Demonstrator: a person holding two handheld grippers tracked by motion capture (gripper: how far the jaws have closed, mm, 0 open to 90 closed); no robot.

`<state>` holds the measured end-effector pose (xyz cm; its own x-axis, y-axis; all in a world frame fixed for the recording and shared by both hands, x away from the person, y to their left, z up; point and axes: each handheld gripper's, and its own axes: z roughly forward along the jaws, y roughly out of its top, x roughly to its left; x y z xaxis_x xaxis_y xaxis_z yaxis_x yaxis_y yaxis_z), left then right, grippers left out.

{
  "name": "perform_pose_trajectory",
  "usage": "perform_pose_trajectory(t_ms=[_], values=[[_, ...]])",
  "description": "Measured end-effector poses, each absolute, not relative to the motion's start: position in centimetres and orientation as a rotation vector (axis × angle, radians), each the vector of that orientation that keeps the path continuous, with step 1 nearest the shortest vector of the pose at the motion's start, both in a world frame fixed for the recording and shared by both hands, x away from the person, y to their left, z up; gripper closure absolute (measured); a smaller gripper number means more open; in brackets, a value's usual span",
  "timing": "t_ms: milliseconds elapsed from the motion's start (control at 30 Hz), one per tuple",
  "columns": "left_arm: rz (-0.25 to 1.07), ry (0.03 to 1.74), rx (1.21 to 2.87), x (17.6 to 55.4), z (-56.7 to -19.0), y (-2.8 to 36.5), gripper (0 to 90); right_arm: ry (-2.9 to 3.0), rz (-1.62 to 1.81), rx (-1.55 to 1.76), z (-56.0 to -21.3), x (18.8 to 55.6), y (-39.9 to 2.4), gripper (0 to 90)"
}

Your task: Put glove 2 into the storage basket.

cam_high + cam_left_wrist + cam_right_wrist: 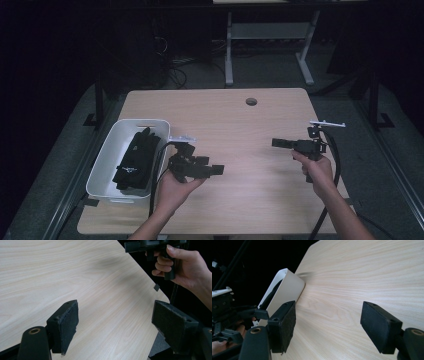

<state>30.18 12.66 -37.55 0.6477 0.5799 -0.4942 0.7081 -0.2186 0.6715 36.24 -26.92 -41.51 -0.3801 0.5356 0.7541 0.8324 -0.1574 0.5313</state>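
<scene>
High view: both padded black tongs (216,170) (278,143) wide, empty, over pale woodgrain table (240,125).

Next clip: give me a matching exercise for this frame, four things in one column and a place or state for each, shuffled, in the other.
Things:
1. white bin
2. black gloves
3. left tongs
4. round hole

Places or states:
A. open, held above the table's near left part
B. in the tabletop near the far edge
C. lying inside the bin
D. standing at the table's left edge

Pairs: 1-D, 2-C, 3-A, 4-B
</scene>
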Motion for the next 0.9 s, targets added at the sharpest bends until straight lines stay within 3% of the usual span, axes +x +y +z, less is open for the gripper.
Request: perform_pose_trajectory(t_ms=[900], values=[[-0.178, 1.002, 1.897, 29.1, -40.4, 11.9, 21.2, -1.812, -1.516, -1.588, -45.1, 33.7, -29.6, 27.9]])
